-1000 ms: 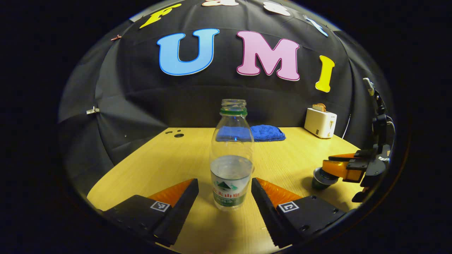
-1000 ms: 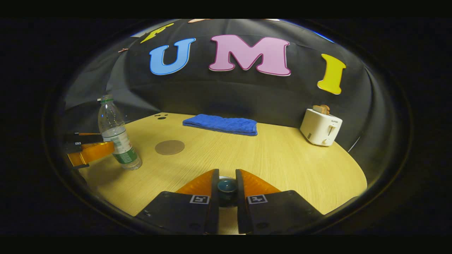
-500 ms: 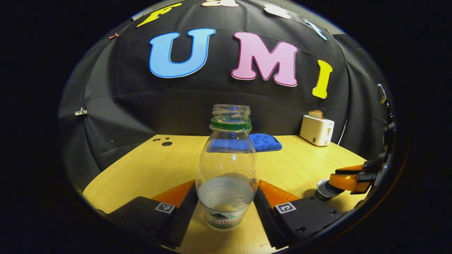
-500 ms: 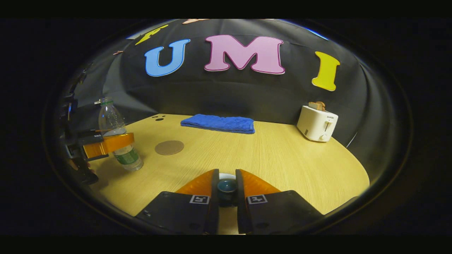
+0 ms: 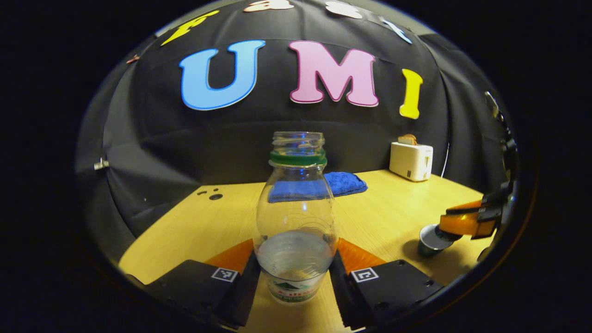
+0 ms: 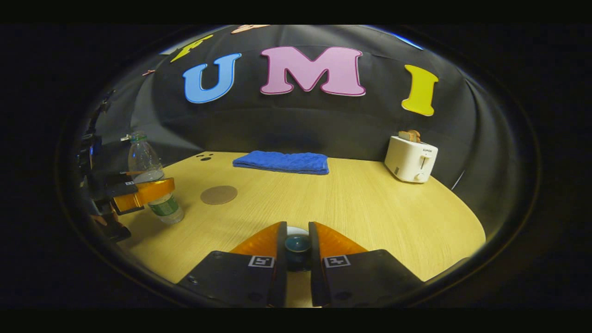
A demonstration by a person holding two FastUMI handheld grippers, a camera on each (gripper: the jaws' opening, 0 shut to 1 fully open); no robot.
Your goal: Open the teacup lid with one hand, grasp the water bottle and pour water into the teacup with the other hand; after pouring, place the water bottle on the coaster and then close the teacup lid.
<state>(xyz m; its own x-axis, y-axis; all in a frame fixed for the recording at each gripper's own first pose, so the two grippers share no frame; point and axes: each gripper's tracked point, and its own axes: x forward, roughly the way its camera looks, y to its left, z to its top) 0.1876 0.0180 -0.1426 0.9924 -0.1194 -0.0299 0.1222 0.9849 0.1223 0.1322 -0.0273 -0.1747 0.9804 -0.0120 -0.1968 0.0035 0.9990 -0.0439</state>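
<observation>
Between the two fingers of the left gripper (image 5: 294, 282) stands the water bottle (image 5: 296, 222), upright on the wooden table (image 6: 360, 208), uncapped and about a third full. Its thin clear plastic will likely dent under a hard squeeze, and the open neck means any tilt spills, so the labelled lower body, where the water's weight sits, looks like the sound place to hold. The fingers sit close against both sides there, seemingly pressing, though firm contact is hard to confirm. On the table's other side, the right gripper (image 6: 297, 252) is nearly closed, its fingers pinching the dark knob of the teacup lid (image 6: 297, 243); the lid is small, hard and probably slippery. The teacup (image 5: 430, 239) stands below it, and the round coaster (image 6: 218, 194) lies near the bottle.
</observation>
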